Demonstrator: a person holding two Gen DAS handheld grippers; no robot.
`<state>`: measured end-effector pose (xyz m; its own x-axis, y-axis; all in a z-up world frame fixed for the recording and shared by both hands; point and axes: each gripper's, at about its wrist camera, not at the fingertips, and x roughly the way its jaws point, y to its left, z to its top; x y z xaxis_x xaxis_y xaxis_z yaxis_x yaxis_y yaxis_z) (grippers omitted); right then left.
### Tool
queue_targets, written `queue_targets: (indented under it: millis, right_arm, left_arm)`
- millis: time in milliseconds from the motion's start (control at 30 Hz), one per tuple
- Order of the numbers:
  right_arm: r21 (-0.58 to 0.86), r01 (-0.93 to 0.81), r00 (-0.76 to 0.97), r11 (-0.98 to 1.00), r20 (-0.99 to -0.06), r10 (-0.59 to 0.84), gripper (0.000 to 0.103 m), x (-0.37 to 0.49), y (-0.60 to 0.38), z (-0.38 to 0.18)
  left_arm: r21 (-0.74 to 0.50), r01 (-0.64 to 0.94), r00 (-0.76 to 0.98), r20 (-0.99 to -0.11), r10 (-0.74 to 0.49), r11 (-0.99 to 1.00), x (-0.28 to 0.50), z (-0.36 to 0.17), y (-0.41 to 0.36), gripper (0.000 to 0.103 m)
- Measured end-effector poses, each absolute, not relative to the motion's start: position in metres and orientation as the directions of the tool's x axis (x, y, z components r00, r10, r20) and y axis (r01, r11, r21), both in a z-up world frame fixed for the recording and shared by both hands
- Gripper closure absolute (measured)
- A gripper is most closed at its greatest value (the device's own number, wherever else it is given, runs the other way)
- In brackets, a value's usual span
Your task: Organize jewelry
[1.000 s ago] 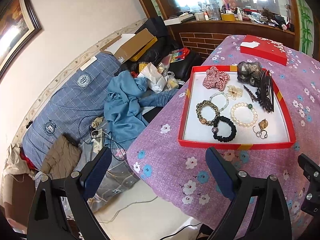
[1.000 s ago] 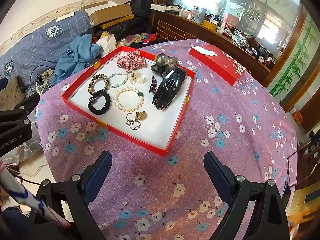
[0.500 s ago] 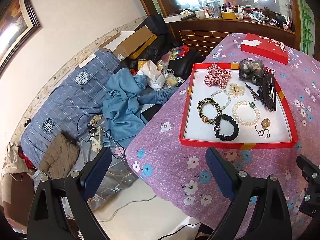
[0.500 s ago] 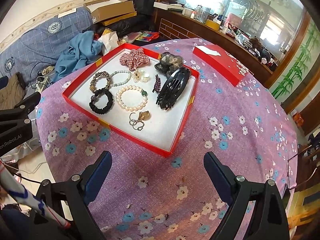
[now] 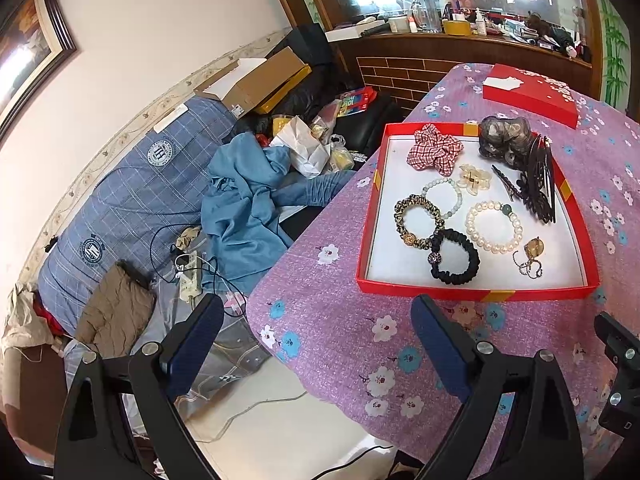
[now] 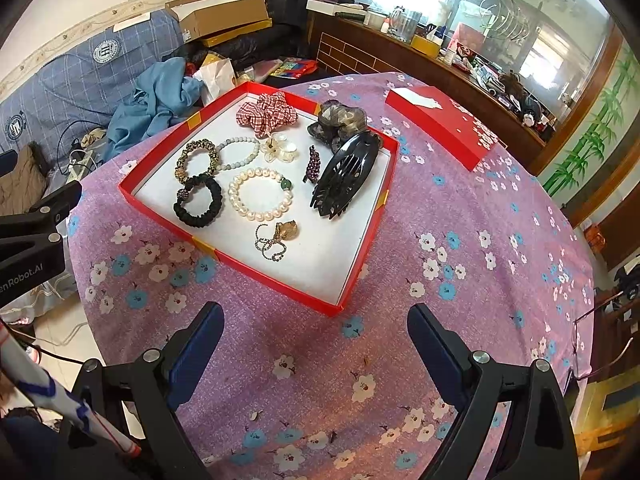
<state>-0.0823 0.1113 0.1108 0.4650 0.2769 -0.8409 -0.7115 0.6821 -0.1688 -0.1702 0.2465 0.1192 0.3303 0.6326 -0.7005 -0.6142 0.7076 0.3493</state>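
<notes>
A red tray rests on the purple flowered tablecloth. Inside lie a pearl bracelet, a black scrunchie, a leopard scrunchie, a red plaid scrunchie, a black hair claw and a gold chain charm. My left gripper hangs open at the table's near-left edge, short of the tray. Open and holding nothing, my right gripper hovers just before the tray's near corner.
A red lid lies behind the tray. Left of the table stands a blue sofa piled with cloth and boxes, with a power strip and cables below. A cluttered counter runs along the back. Eyeglasses lie at the table's right edge.
Both views shift slightly, with the tray sliding a little in the frame. Nothing in the tray has moved and both grippers stay open.
</notes>
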Motion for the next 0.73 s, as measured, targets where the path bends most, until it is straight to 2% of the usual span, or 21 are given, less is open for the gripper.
queue_targets:
  millis: [467, 733]
  right_arm:
    - [-0.172, -0.686, 0.459, 0.707, -0.857, 0.236, 0.008, -0.074, 0.100, 0.103]
    - [-0.118, -0.534, 0.447, 0.837, -0.880, 0.161, 0.008, -0.051, 0.043, 0.093]
  left_arm:
    - [0.344, -0.580, 0.340, -0.722, 0.602, 0.739, -0.153, 0.105, 0.245, 0.009]
    - [0.388, -0.483, 0.415, -0.688, 0.595, 0.785, -0.122, 0.107, 0.210, 0.009]
